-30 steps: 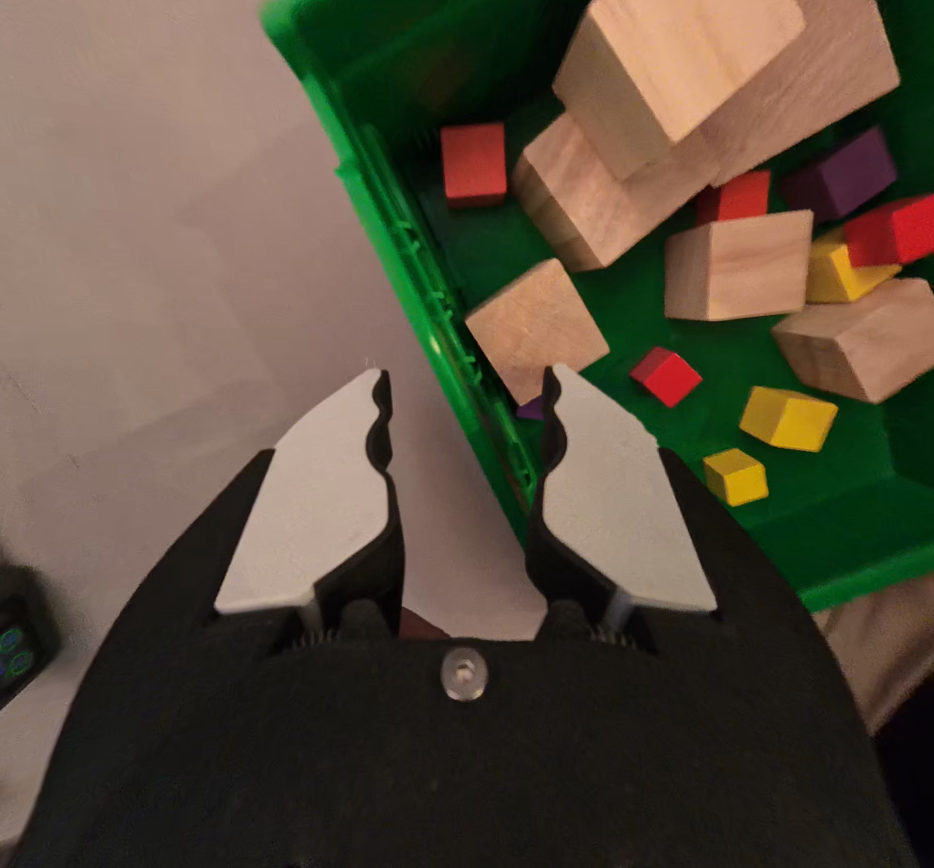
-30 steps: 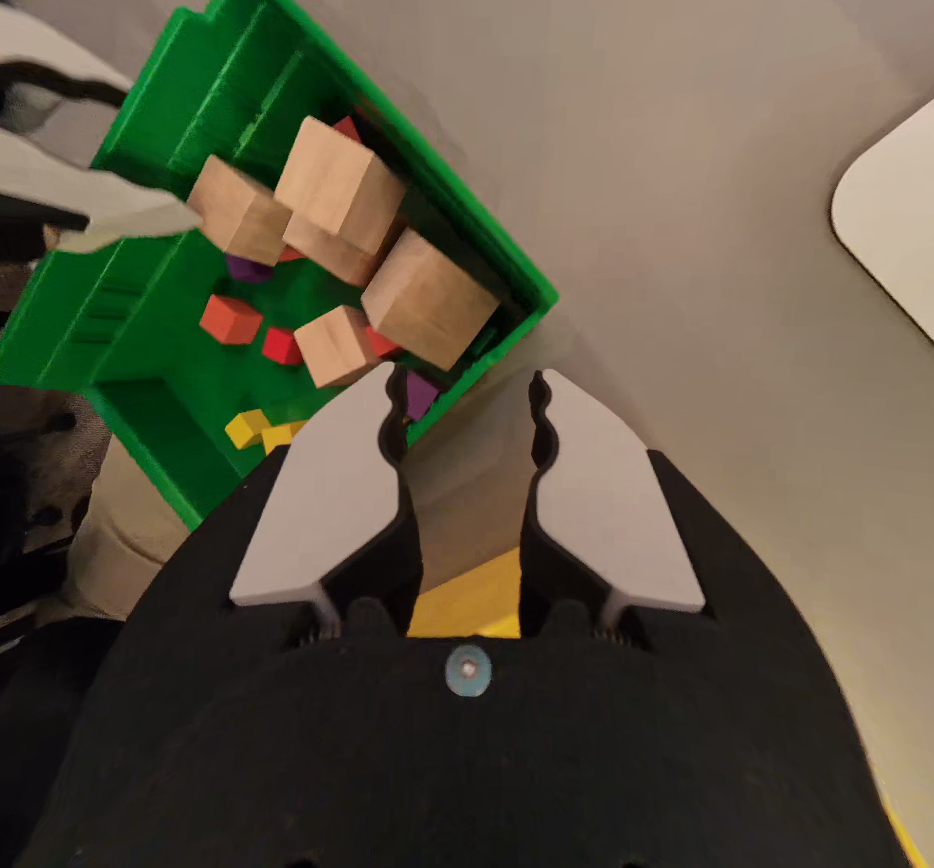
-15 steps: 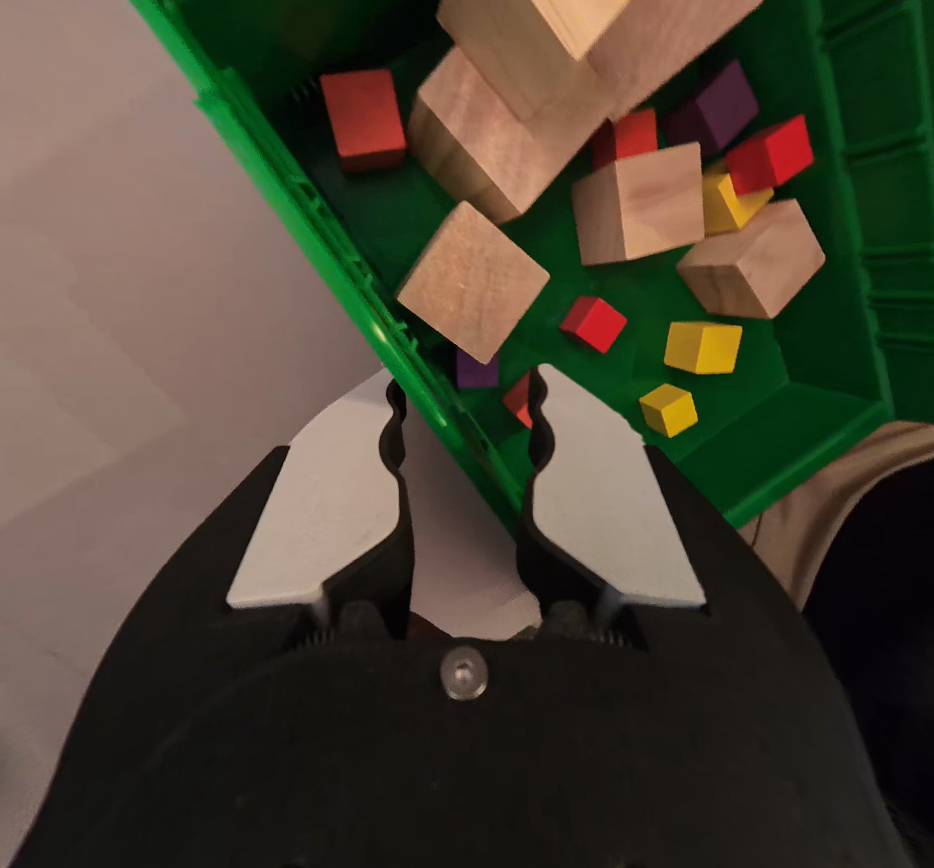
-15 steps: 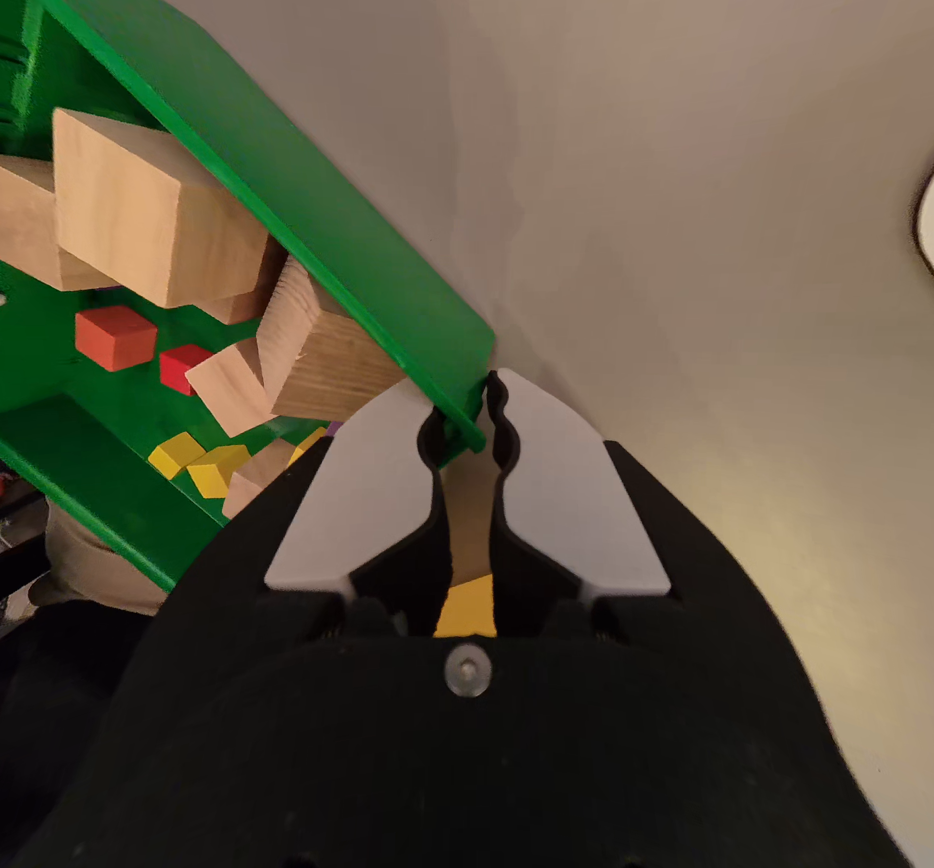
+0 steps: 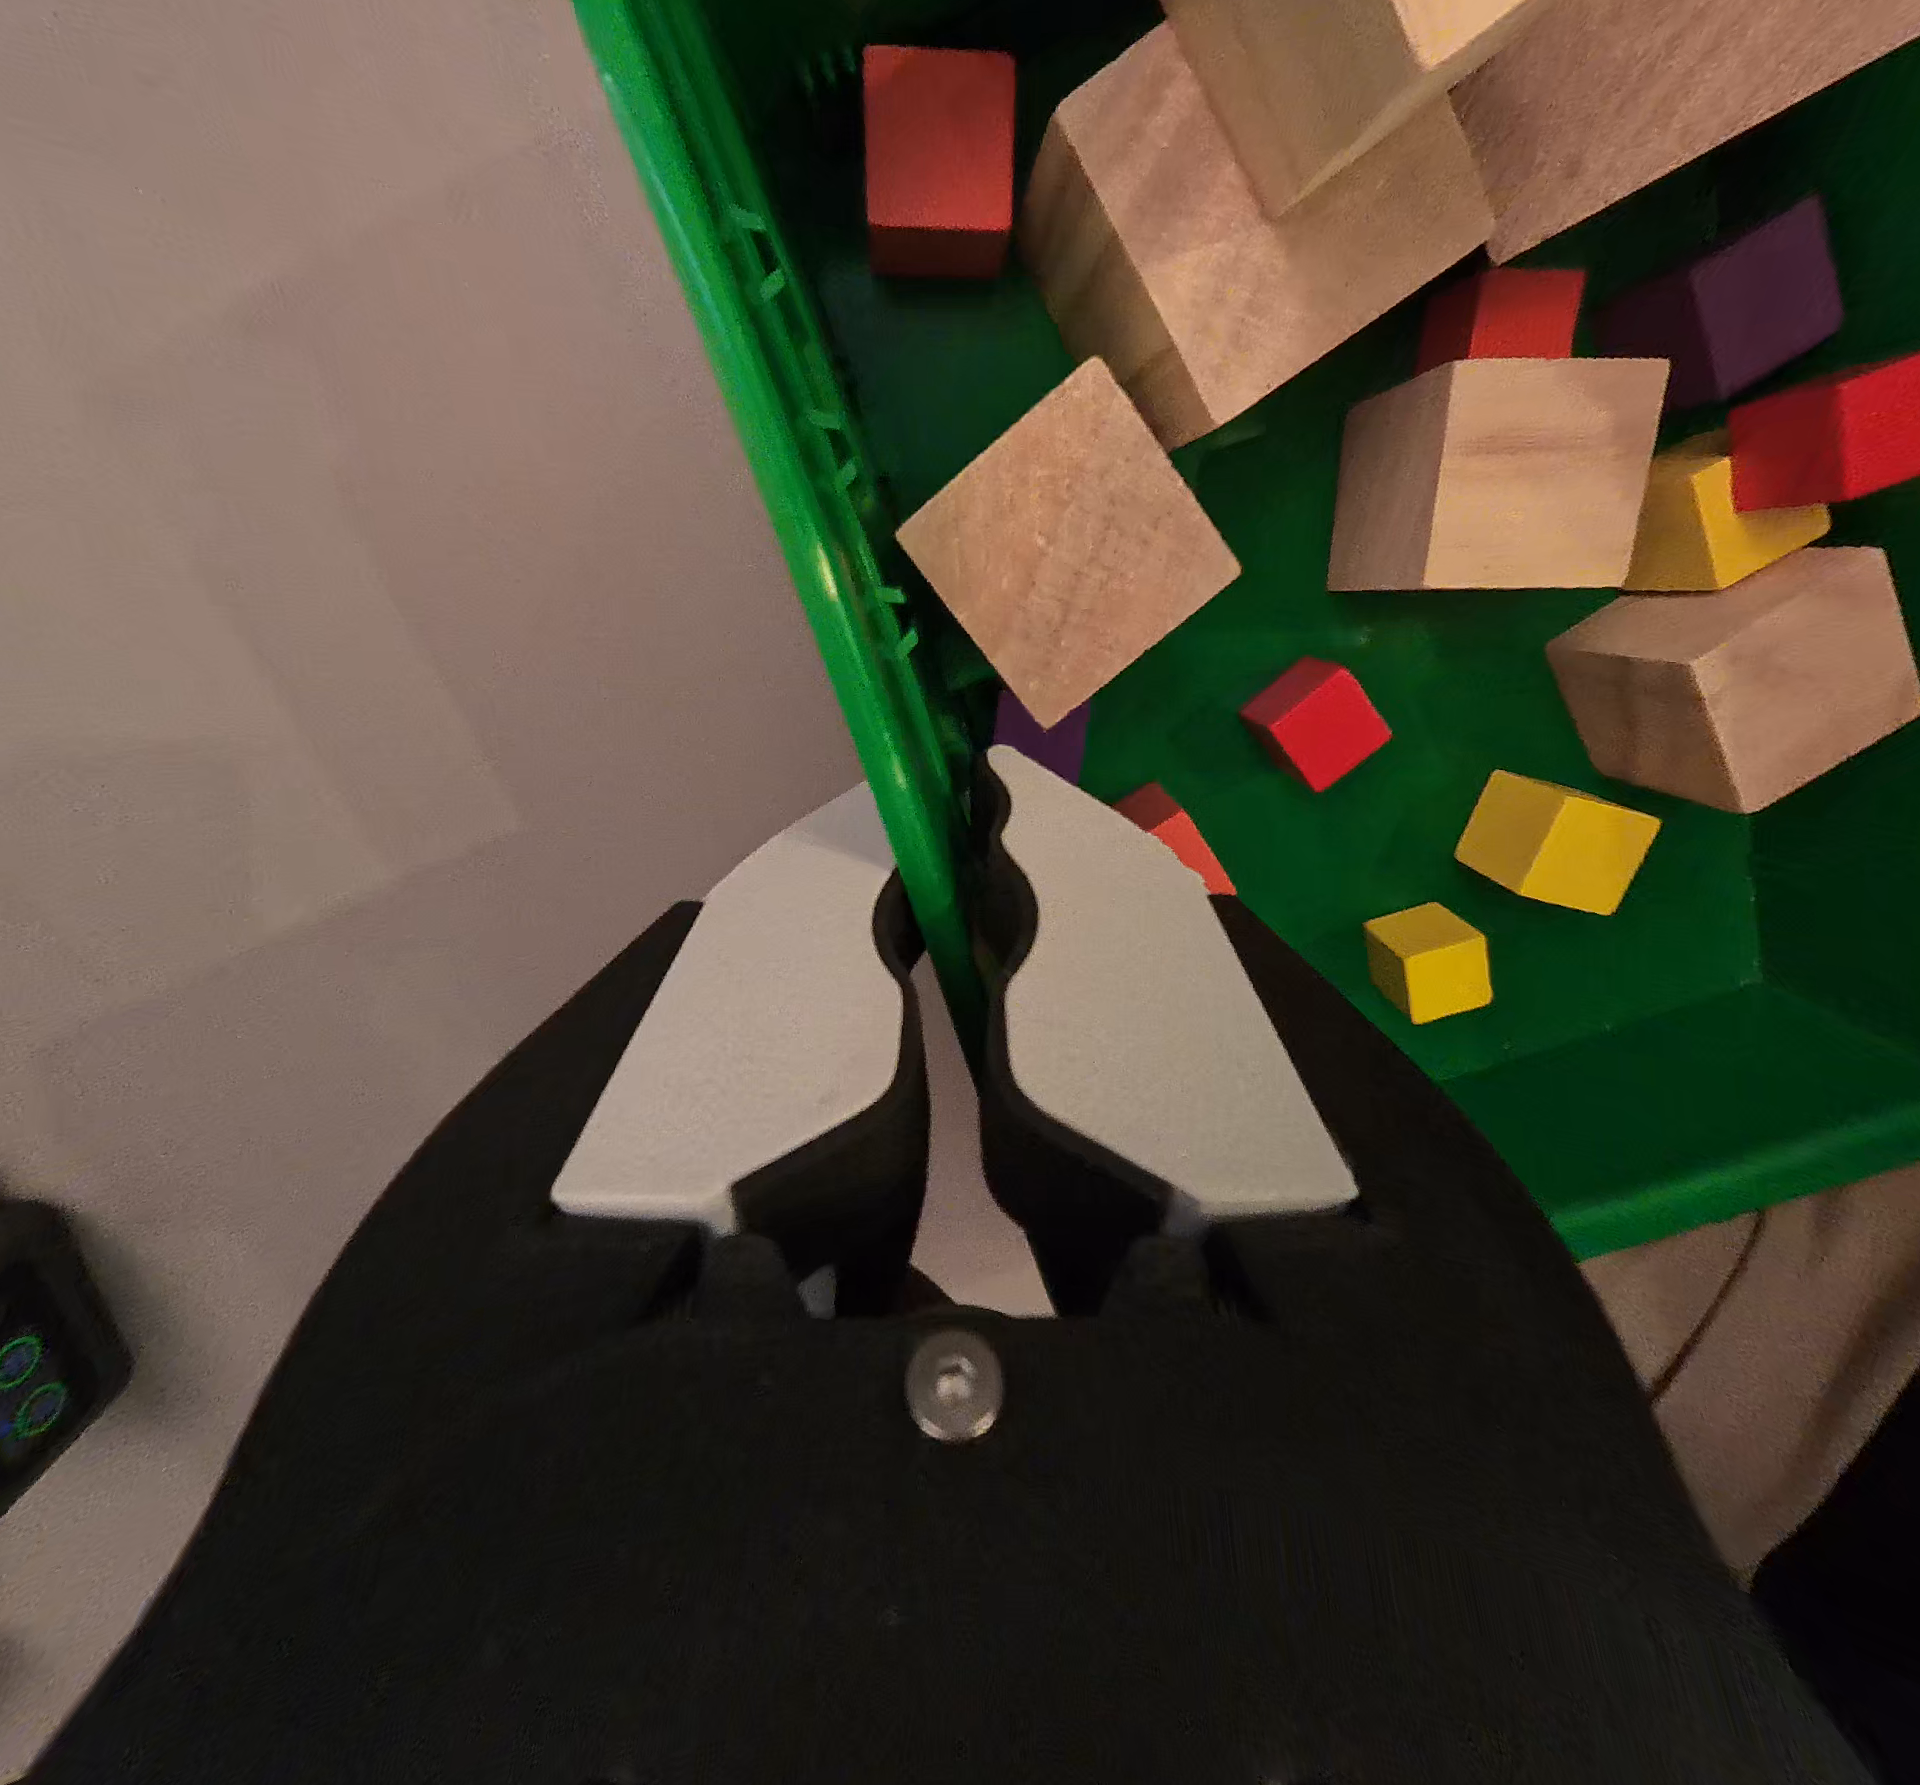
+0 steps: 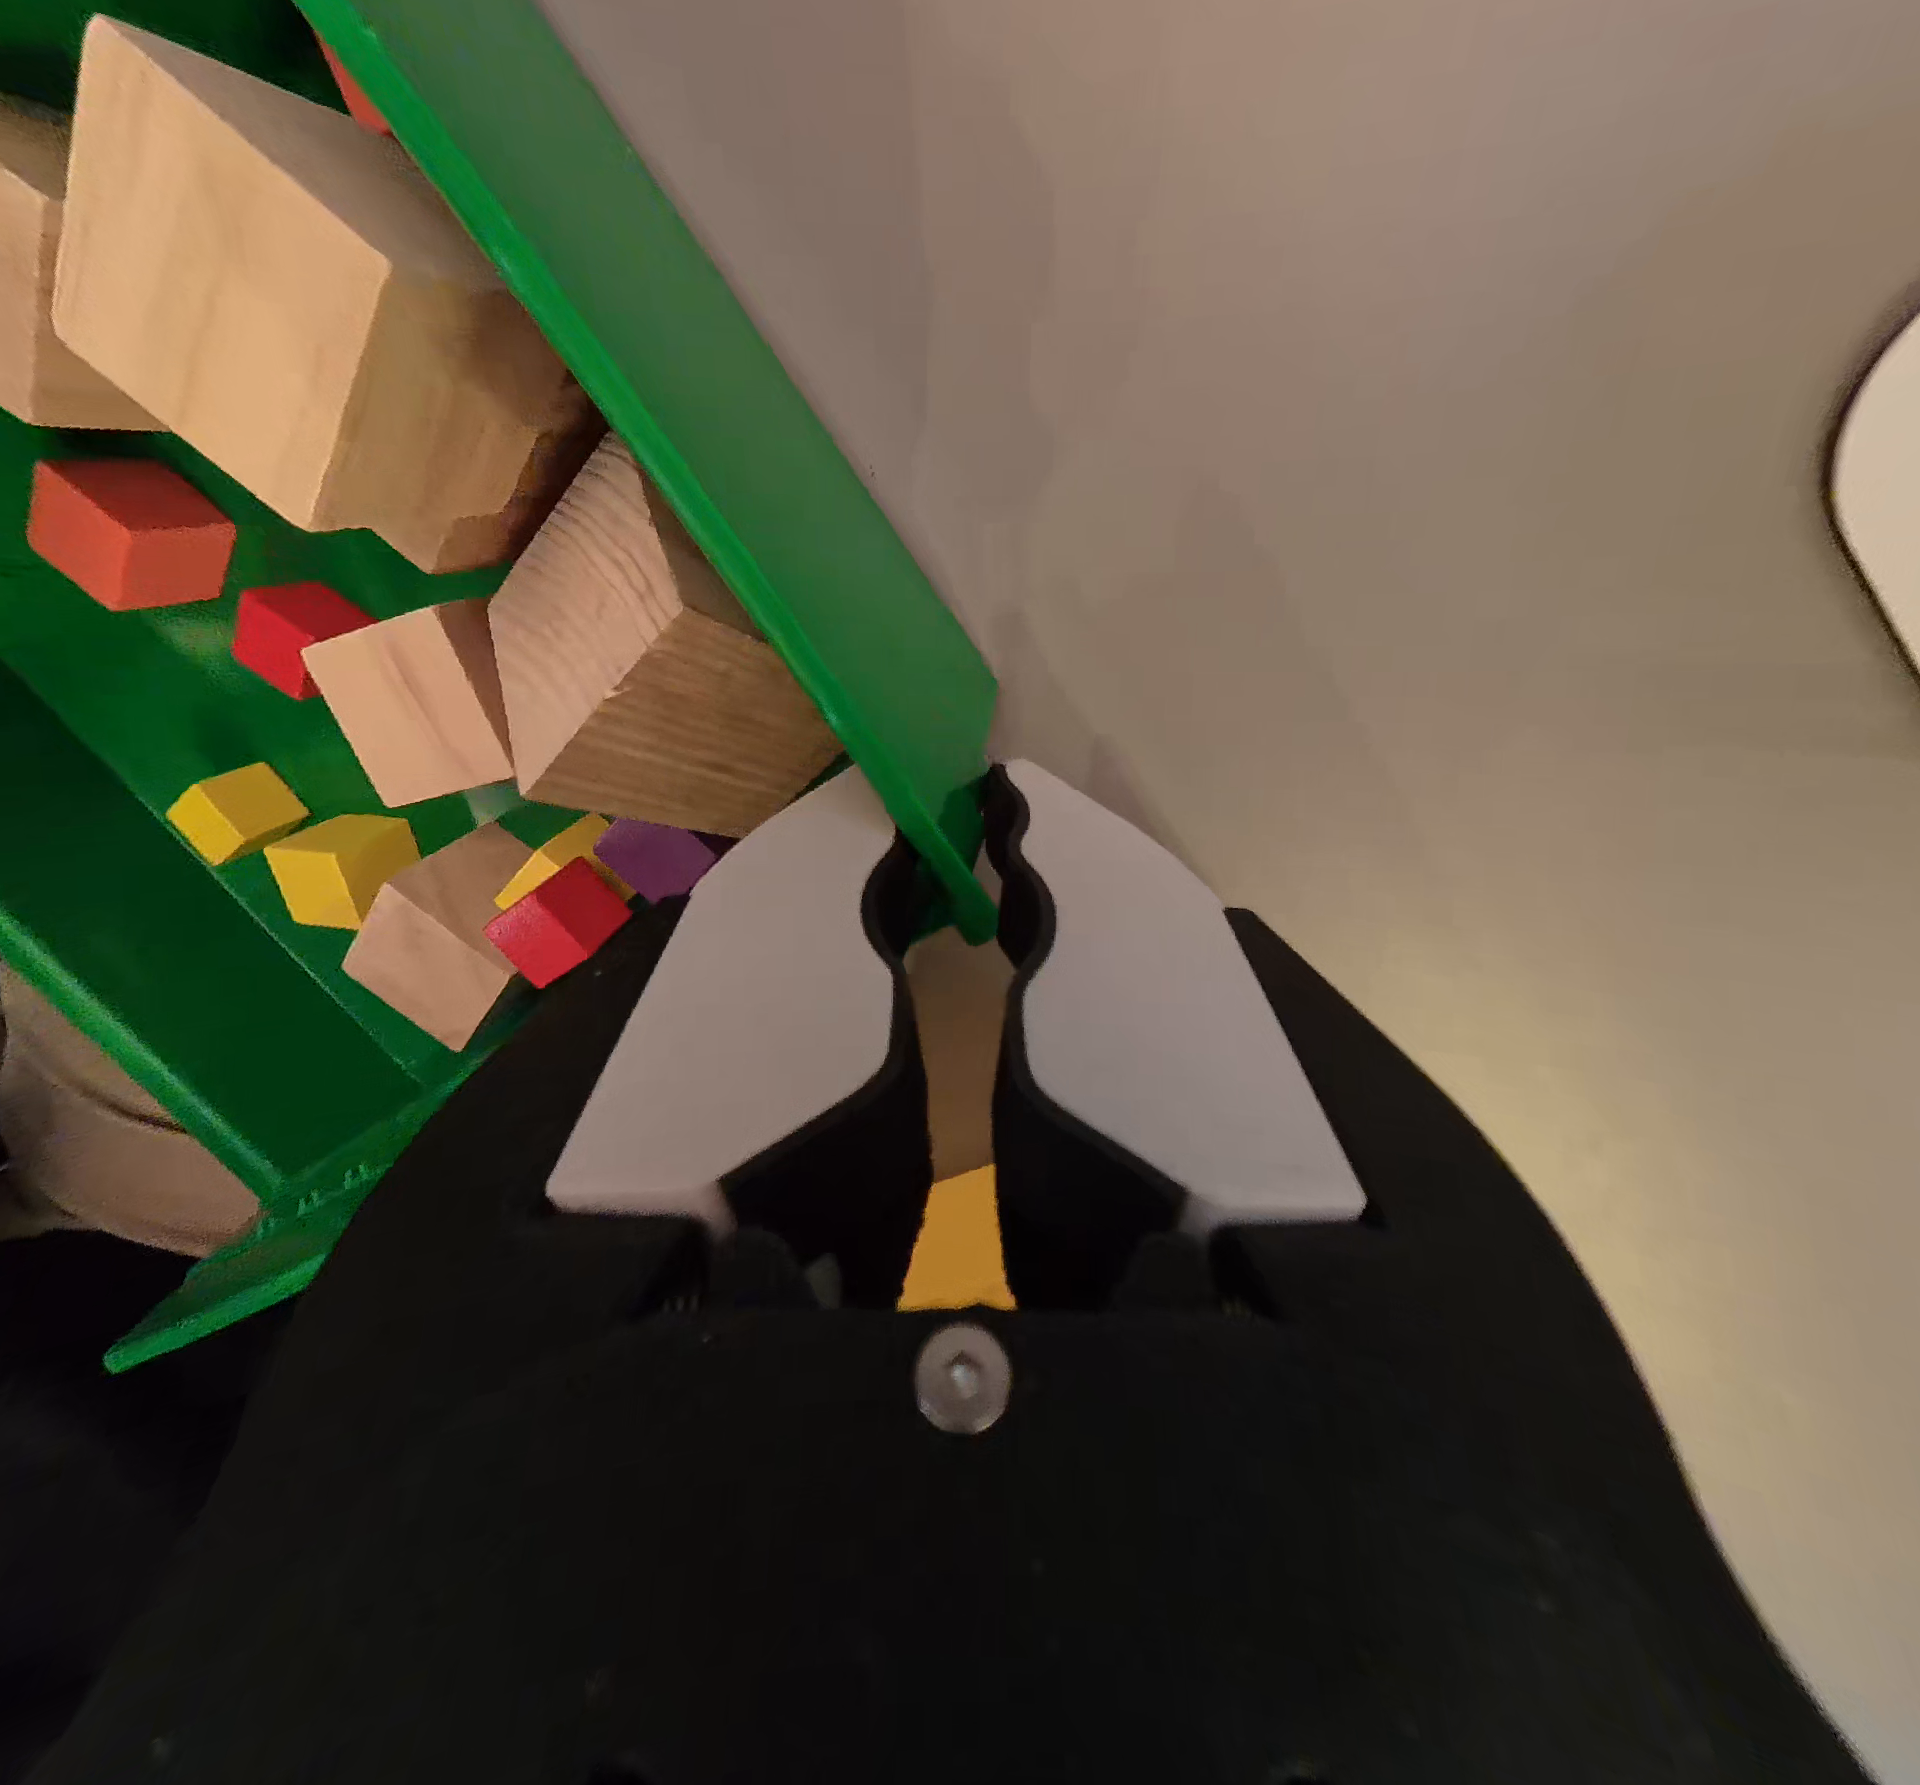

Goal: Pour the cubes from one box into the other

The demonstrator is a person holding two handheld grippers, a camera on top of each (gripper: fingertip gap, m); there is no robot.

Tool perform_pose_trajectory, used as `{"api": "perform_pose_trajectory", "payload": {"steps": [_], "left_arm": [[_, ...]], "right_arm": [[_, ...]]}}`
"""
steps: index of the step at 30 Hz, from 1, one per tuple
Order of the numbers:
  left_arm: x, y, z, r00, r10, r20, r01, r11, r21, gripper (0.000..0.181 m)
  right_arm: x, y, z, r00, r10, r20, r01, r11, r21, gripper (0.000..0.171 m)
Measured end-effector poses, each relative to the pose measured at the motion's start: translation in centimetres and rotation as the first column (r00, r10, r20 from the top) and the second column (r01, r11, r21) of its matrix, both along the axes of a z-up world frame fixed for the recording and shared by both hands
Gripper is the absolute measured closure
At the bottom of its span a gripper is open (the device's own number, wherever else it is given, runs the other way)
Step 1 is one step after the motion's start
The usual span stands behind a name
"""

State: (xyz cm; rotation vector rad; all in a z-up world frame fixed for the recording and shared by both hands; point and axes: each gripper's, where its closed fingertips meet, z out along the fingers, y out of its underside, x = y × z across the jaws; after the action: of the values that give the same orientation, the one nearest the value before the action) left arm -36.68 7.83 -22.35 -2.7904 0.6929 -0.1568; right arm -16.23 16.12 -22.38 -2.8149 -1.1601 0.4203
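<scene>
Green box (image 5: 1621,1122): side wall runs away from the jaws.
Left gripper (image 5: 951,836): jaws clenched on that wall.
Right gripper (image 6: 961,836): jaws clenched on opposite wall.

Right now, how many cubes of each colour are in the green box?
Wooden cubes: 6
Red cubes: 5
Yellow cubes: 3
Purple cubes: 2
Total: 16 showing in the green box from the left wrist view; any hidden under the pile cannot be counted.
</scene>
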Motion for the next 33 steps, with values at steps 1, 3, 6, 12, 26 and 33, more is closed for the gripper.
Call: {"api": "perform_pose_trajectory", "payload": {"steps": [1,3,6,12,26,33], "left_arm": [[0.0,0.1,0.1,1.0,-0.009,-0.019,0.009,1.0,0.007,0.177],[0.3,0.4,0.5,0.998,-0.027,-0.048,0.027,1.0,0.016,0.177],[1.1,0.9,1.1,0.998,-0.052,-0.045,0.054,0.998,0.028,0.177],[2.7,2.6,2.8,0.992,-0.121,0.028,0.12,0.992,0.031,0.177],[12.0,10.6,16.9,0.965,-0.252,-0.073,0.263,0.934,0.244,0.177],[19.6,13.9,20.5,0.948,-0.304,-0.094,0.317,0.883,0.345,0.178]], "right_arm": [[0.1,-0.2,0.0,1.0,-0.004,-0.012,0.004,1.0,-0.013,0.166],[0.6,-0.4,0.0,1.0,-0.003,-0.007,0.003,1.0,-0.019,0.166],[1.6,-0.6,0.3,1.0,-0.01,-0.013,0.01,1.0,-0.03,0.167],[3.7,-0.8,2.2,0.999,-0.016,-0.05,0.013,0.998,-0.066,0.165],[13.3,4.1,14.9,0.973,-0.153,-0.174,0.175,0.977,0.12,0.164],[20.9,6.0,18.8,0.946,-0.261,-0.19,0.299,0.93,0.212,0.164]]}}
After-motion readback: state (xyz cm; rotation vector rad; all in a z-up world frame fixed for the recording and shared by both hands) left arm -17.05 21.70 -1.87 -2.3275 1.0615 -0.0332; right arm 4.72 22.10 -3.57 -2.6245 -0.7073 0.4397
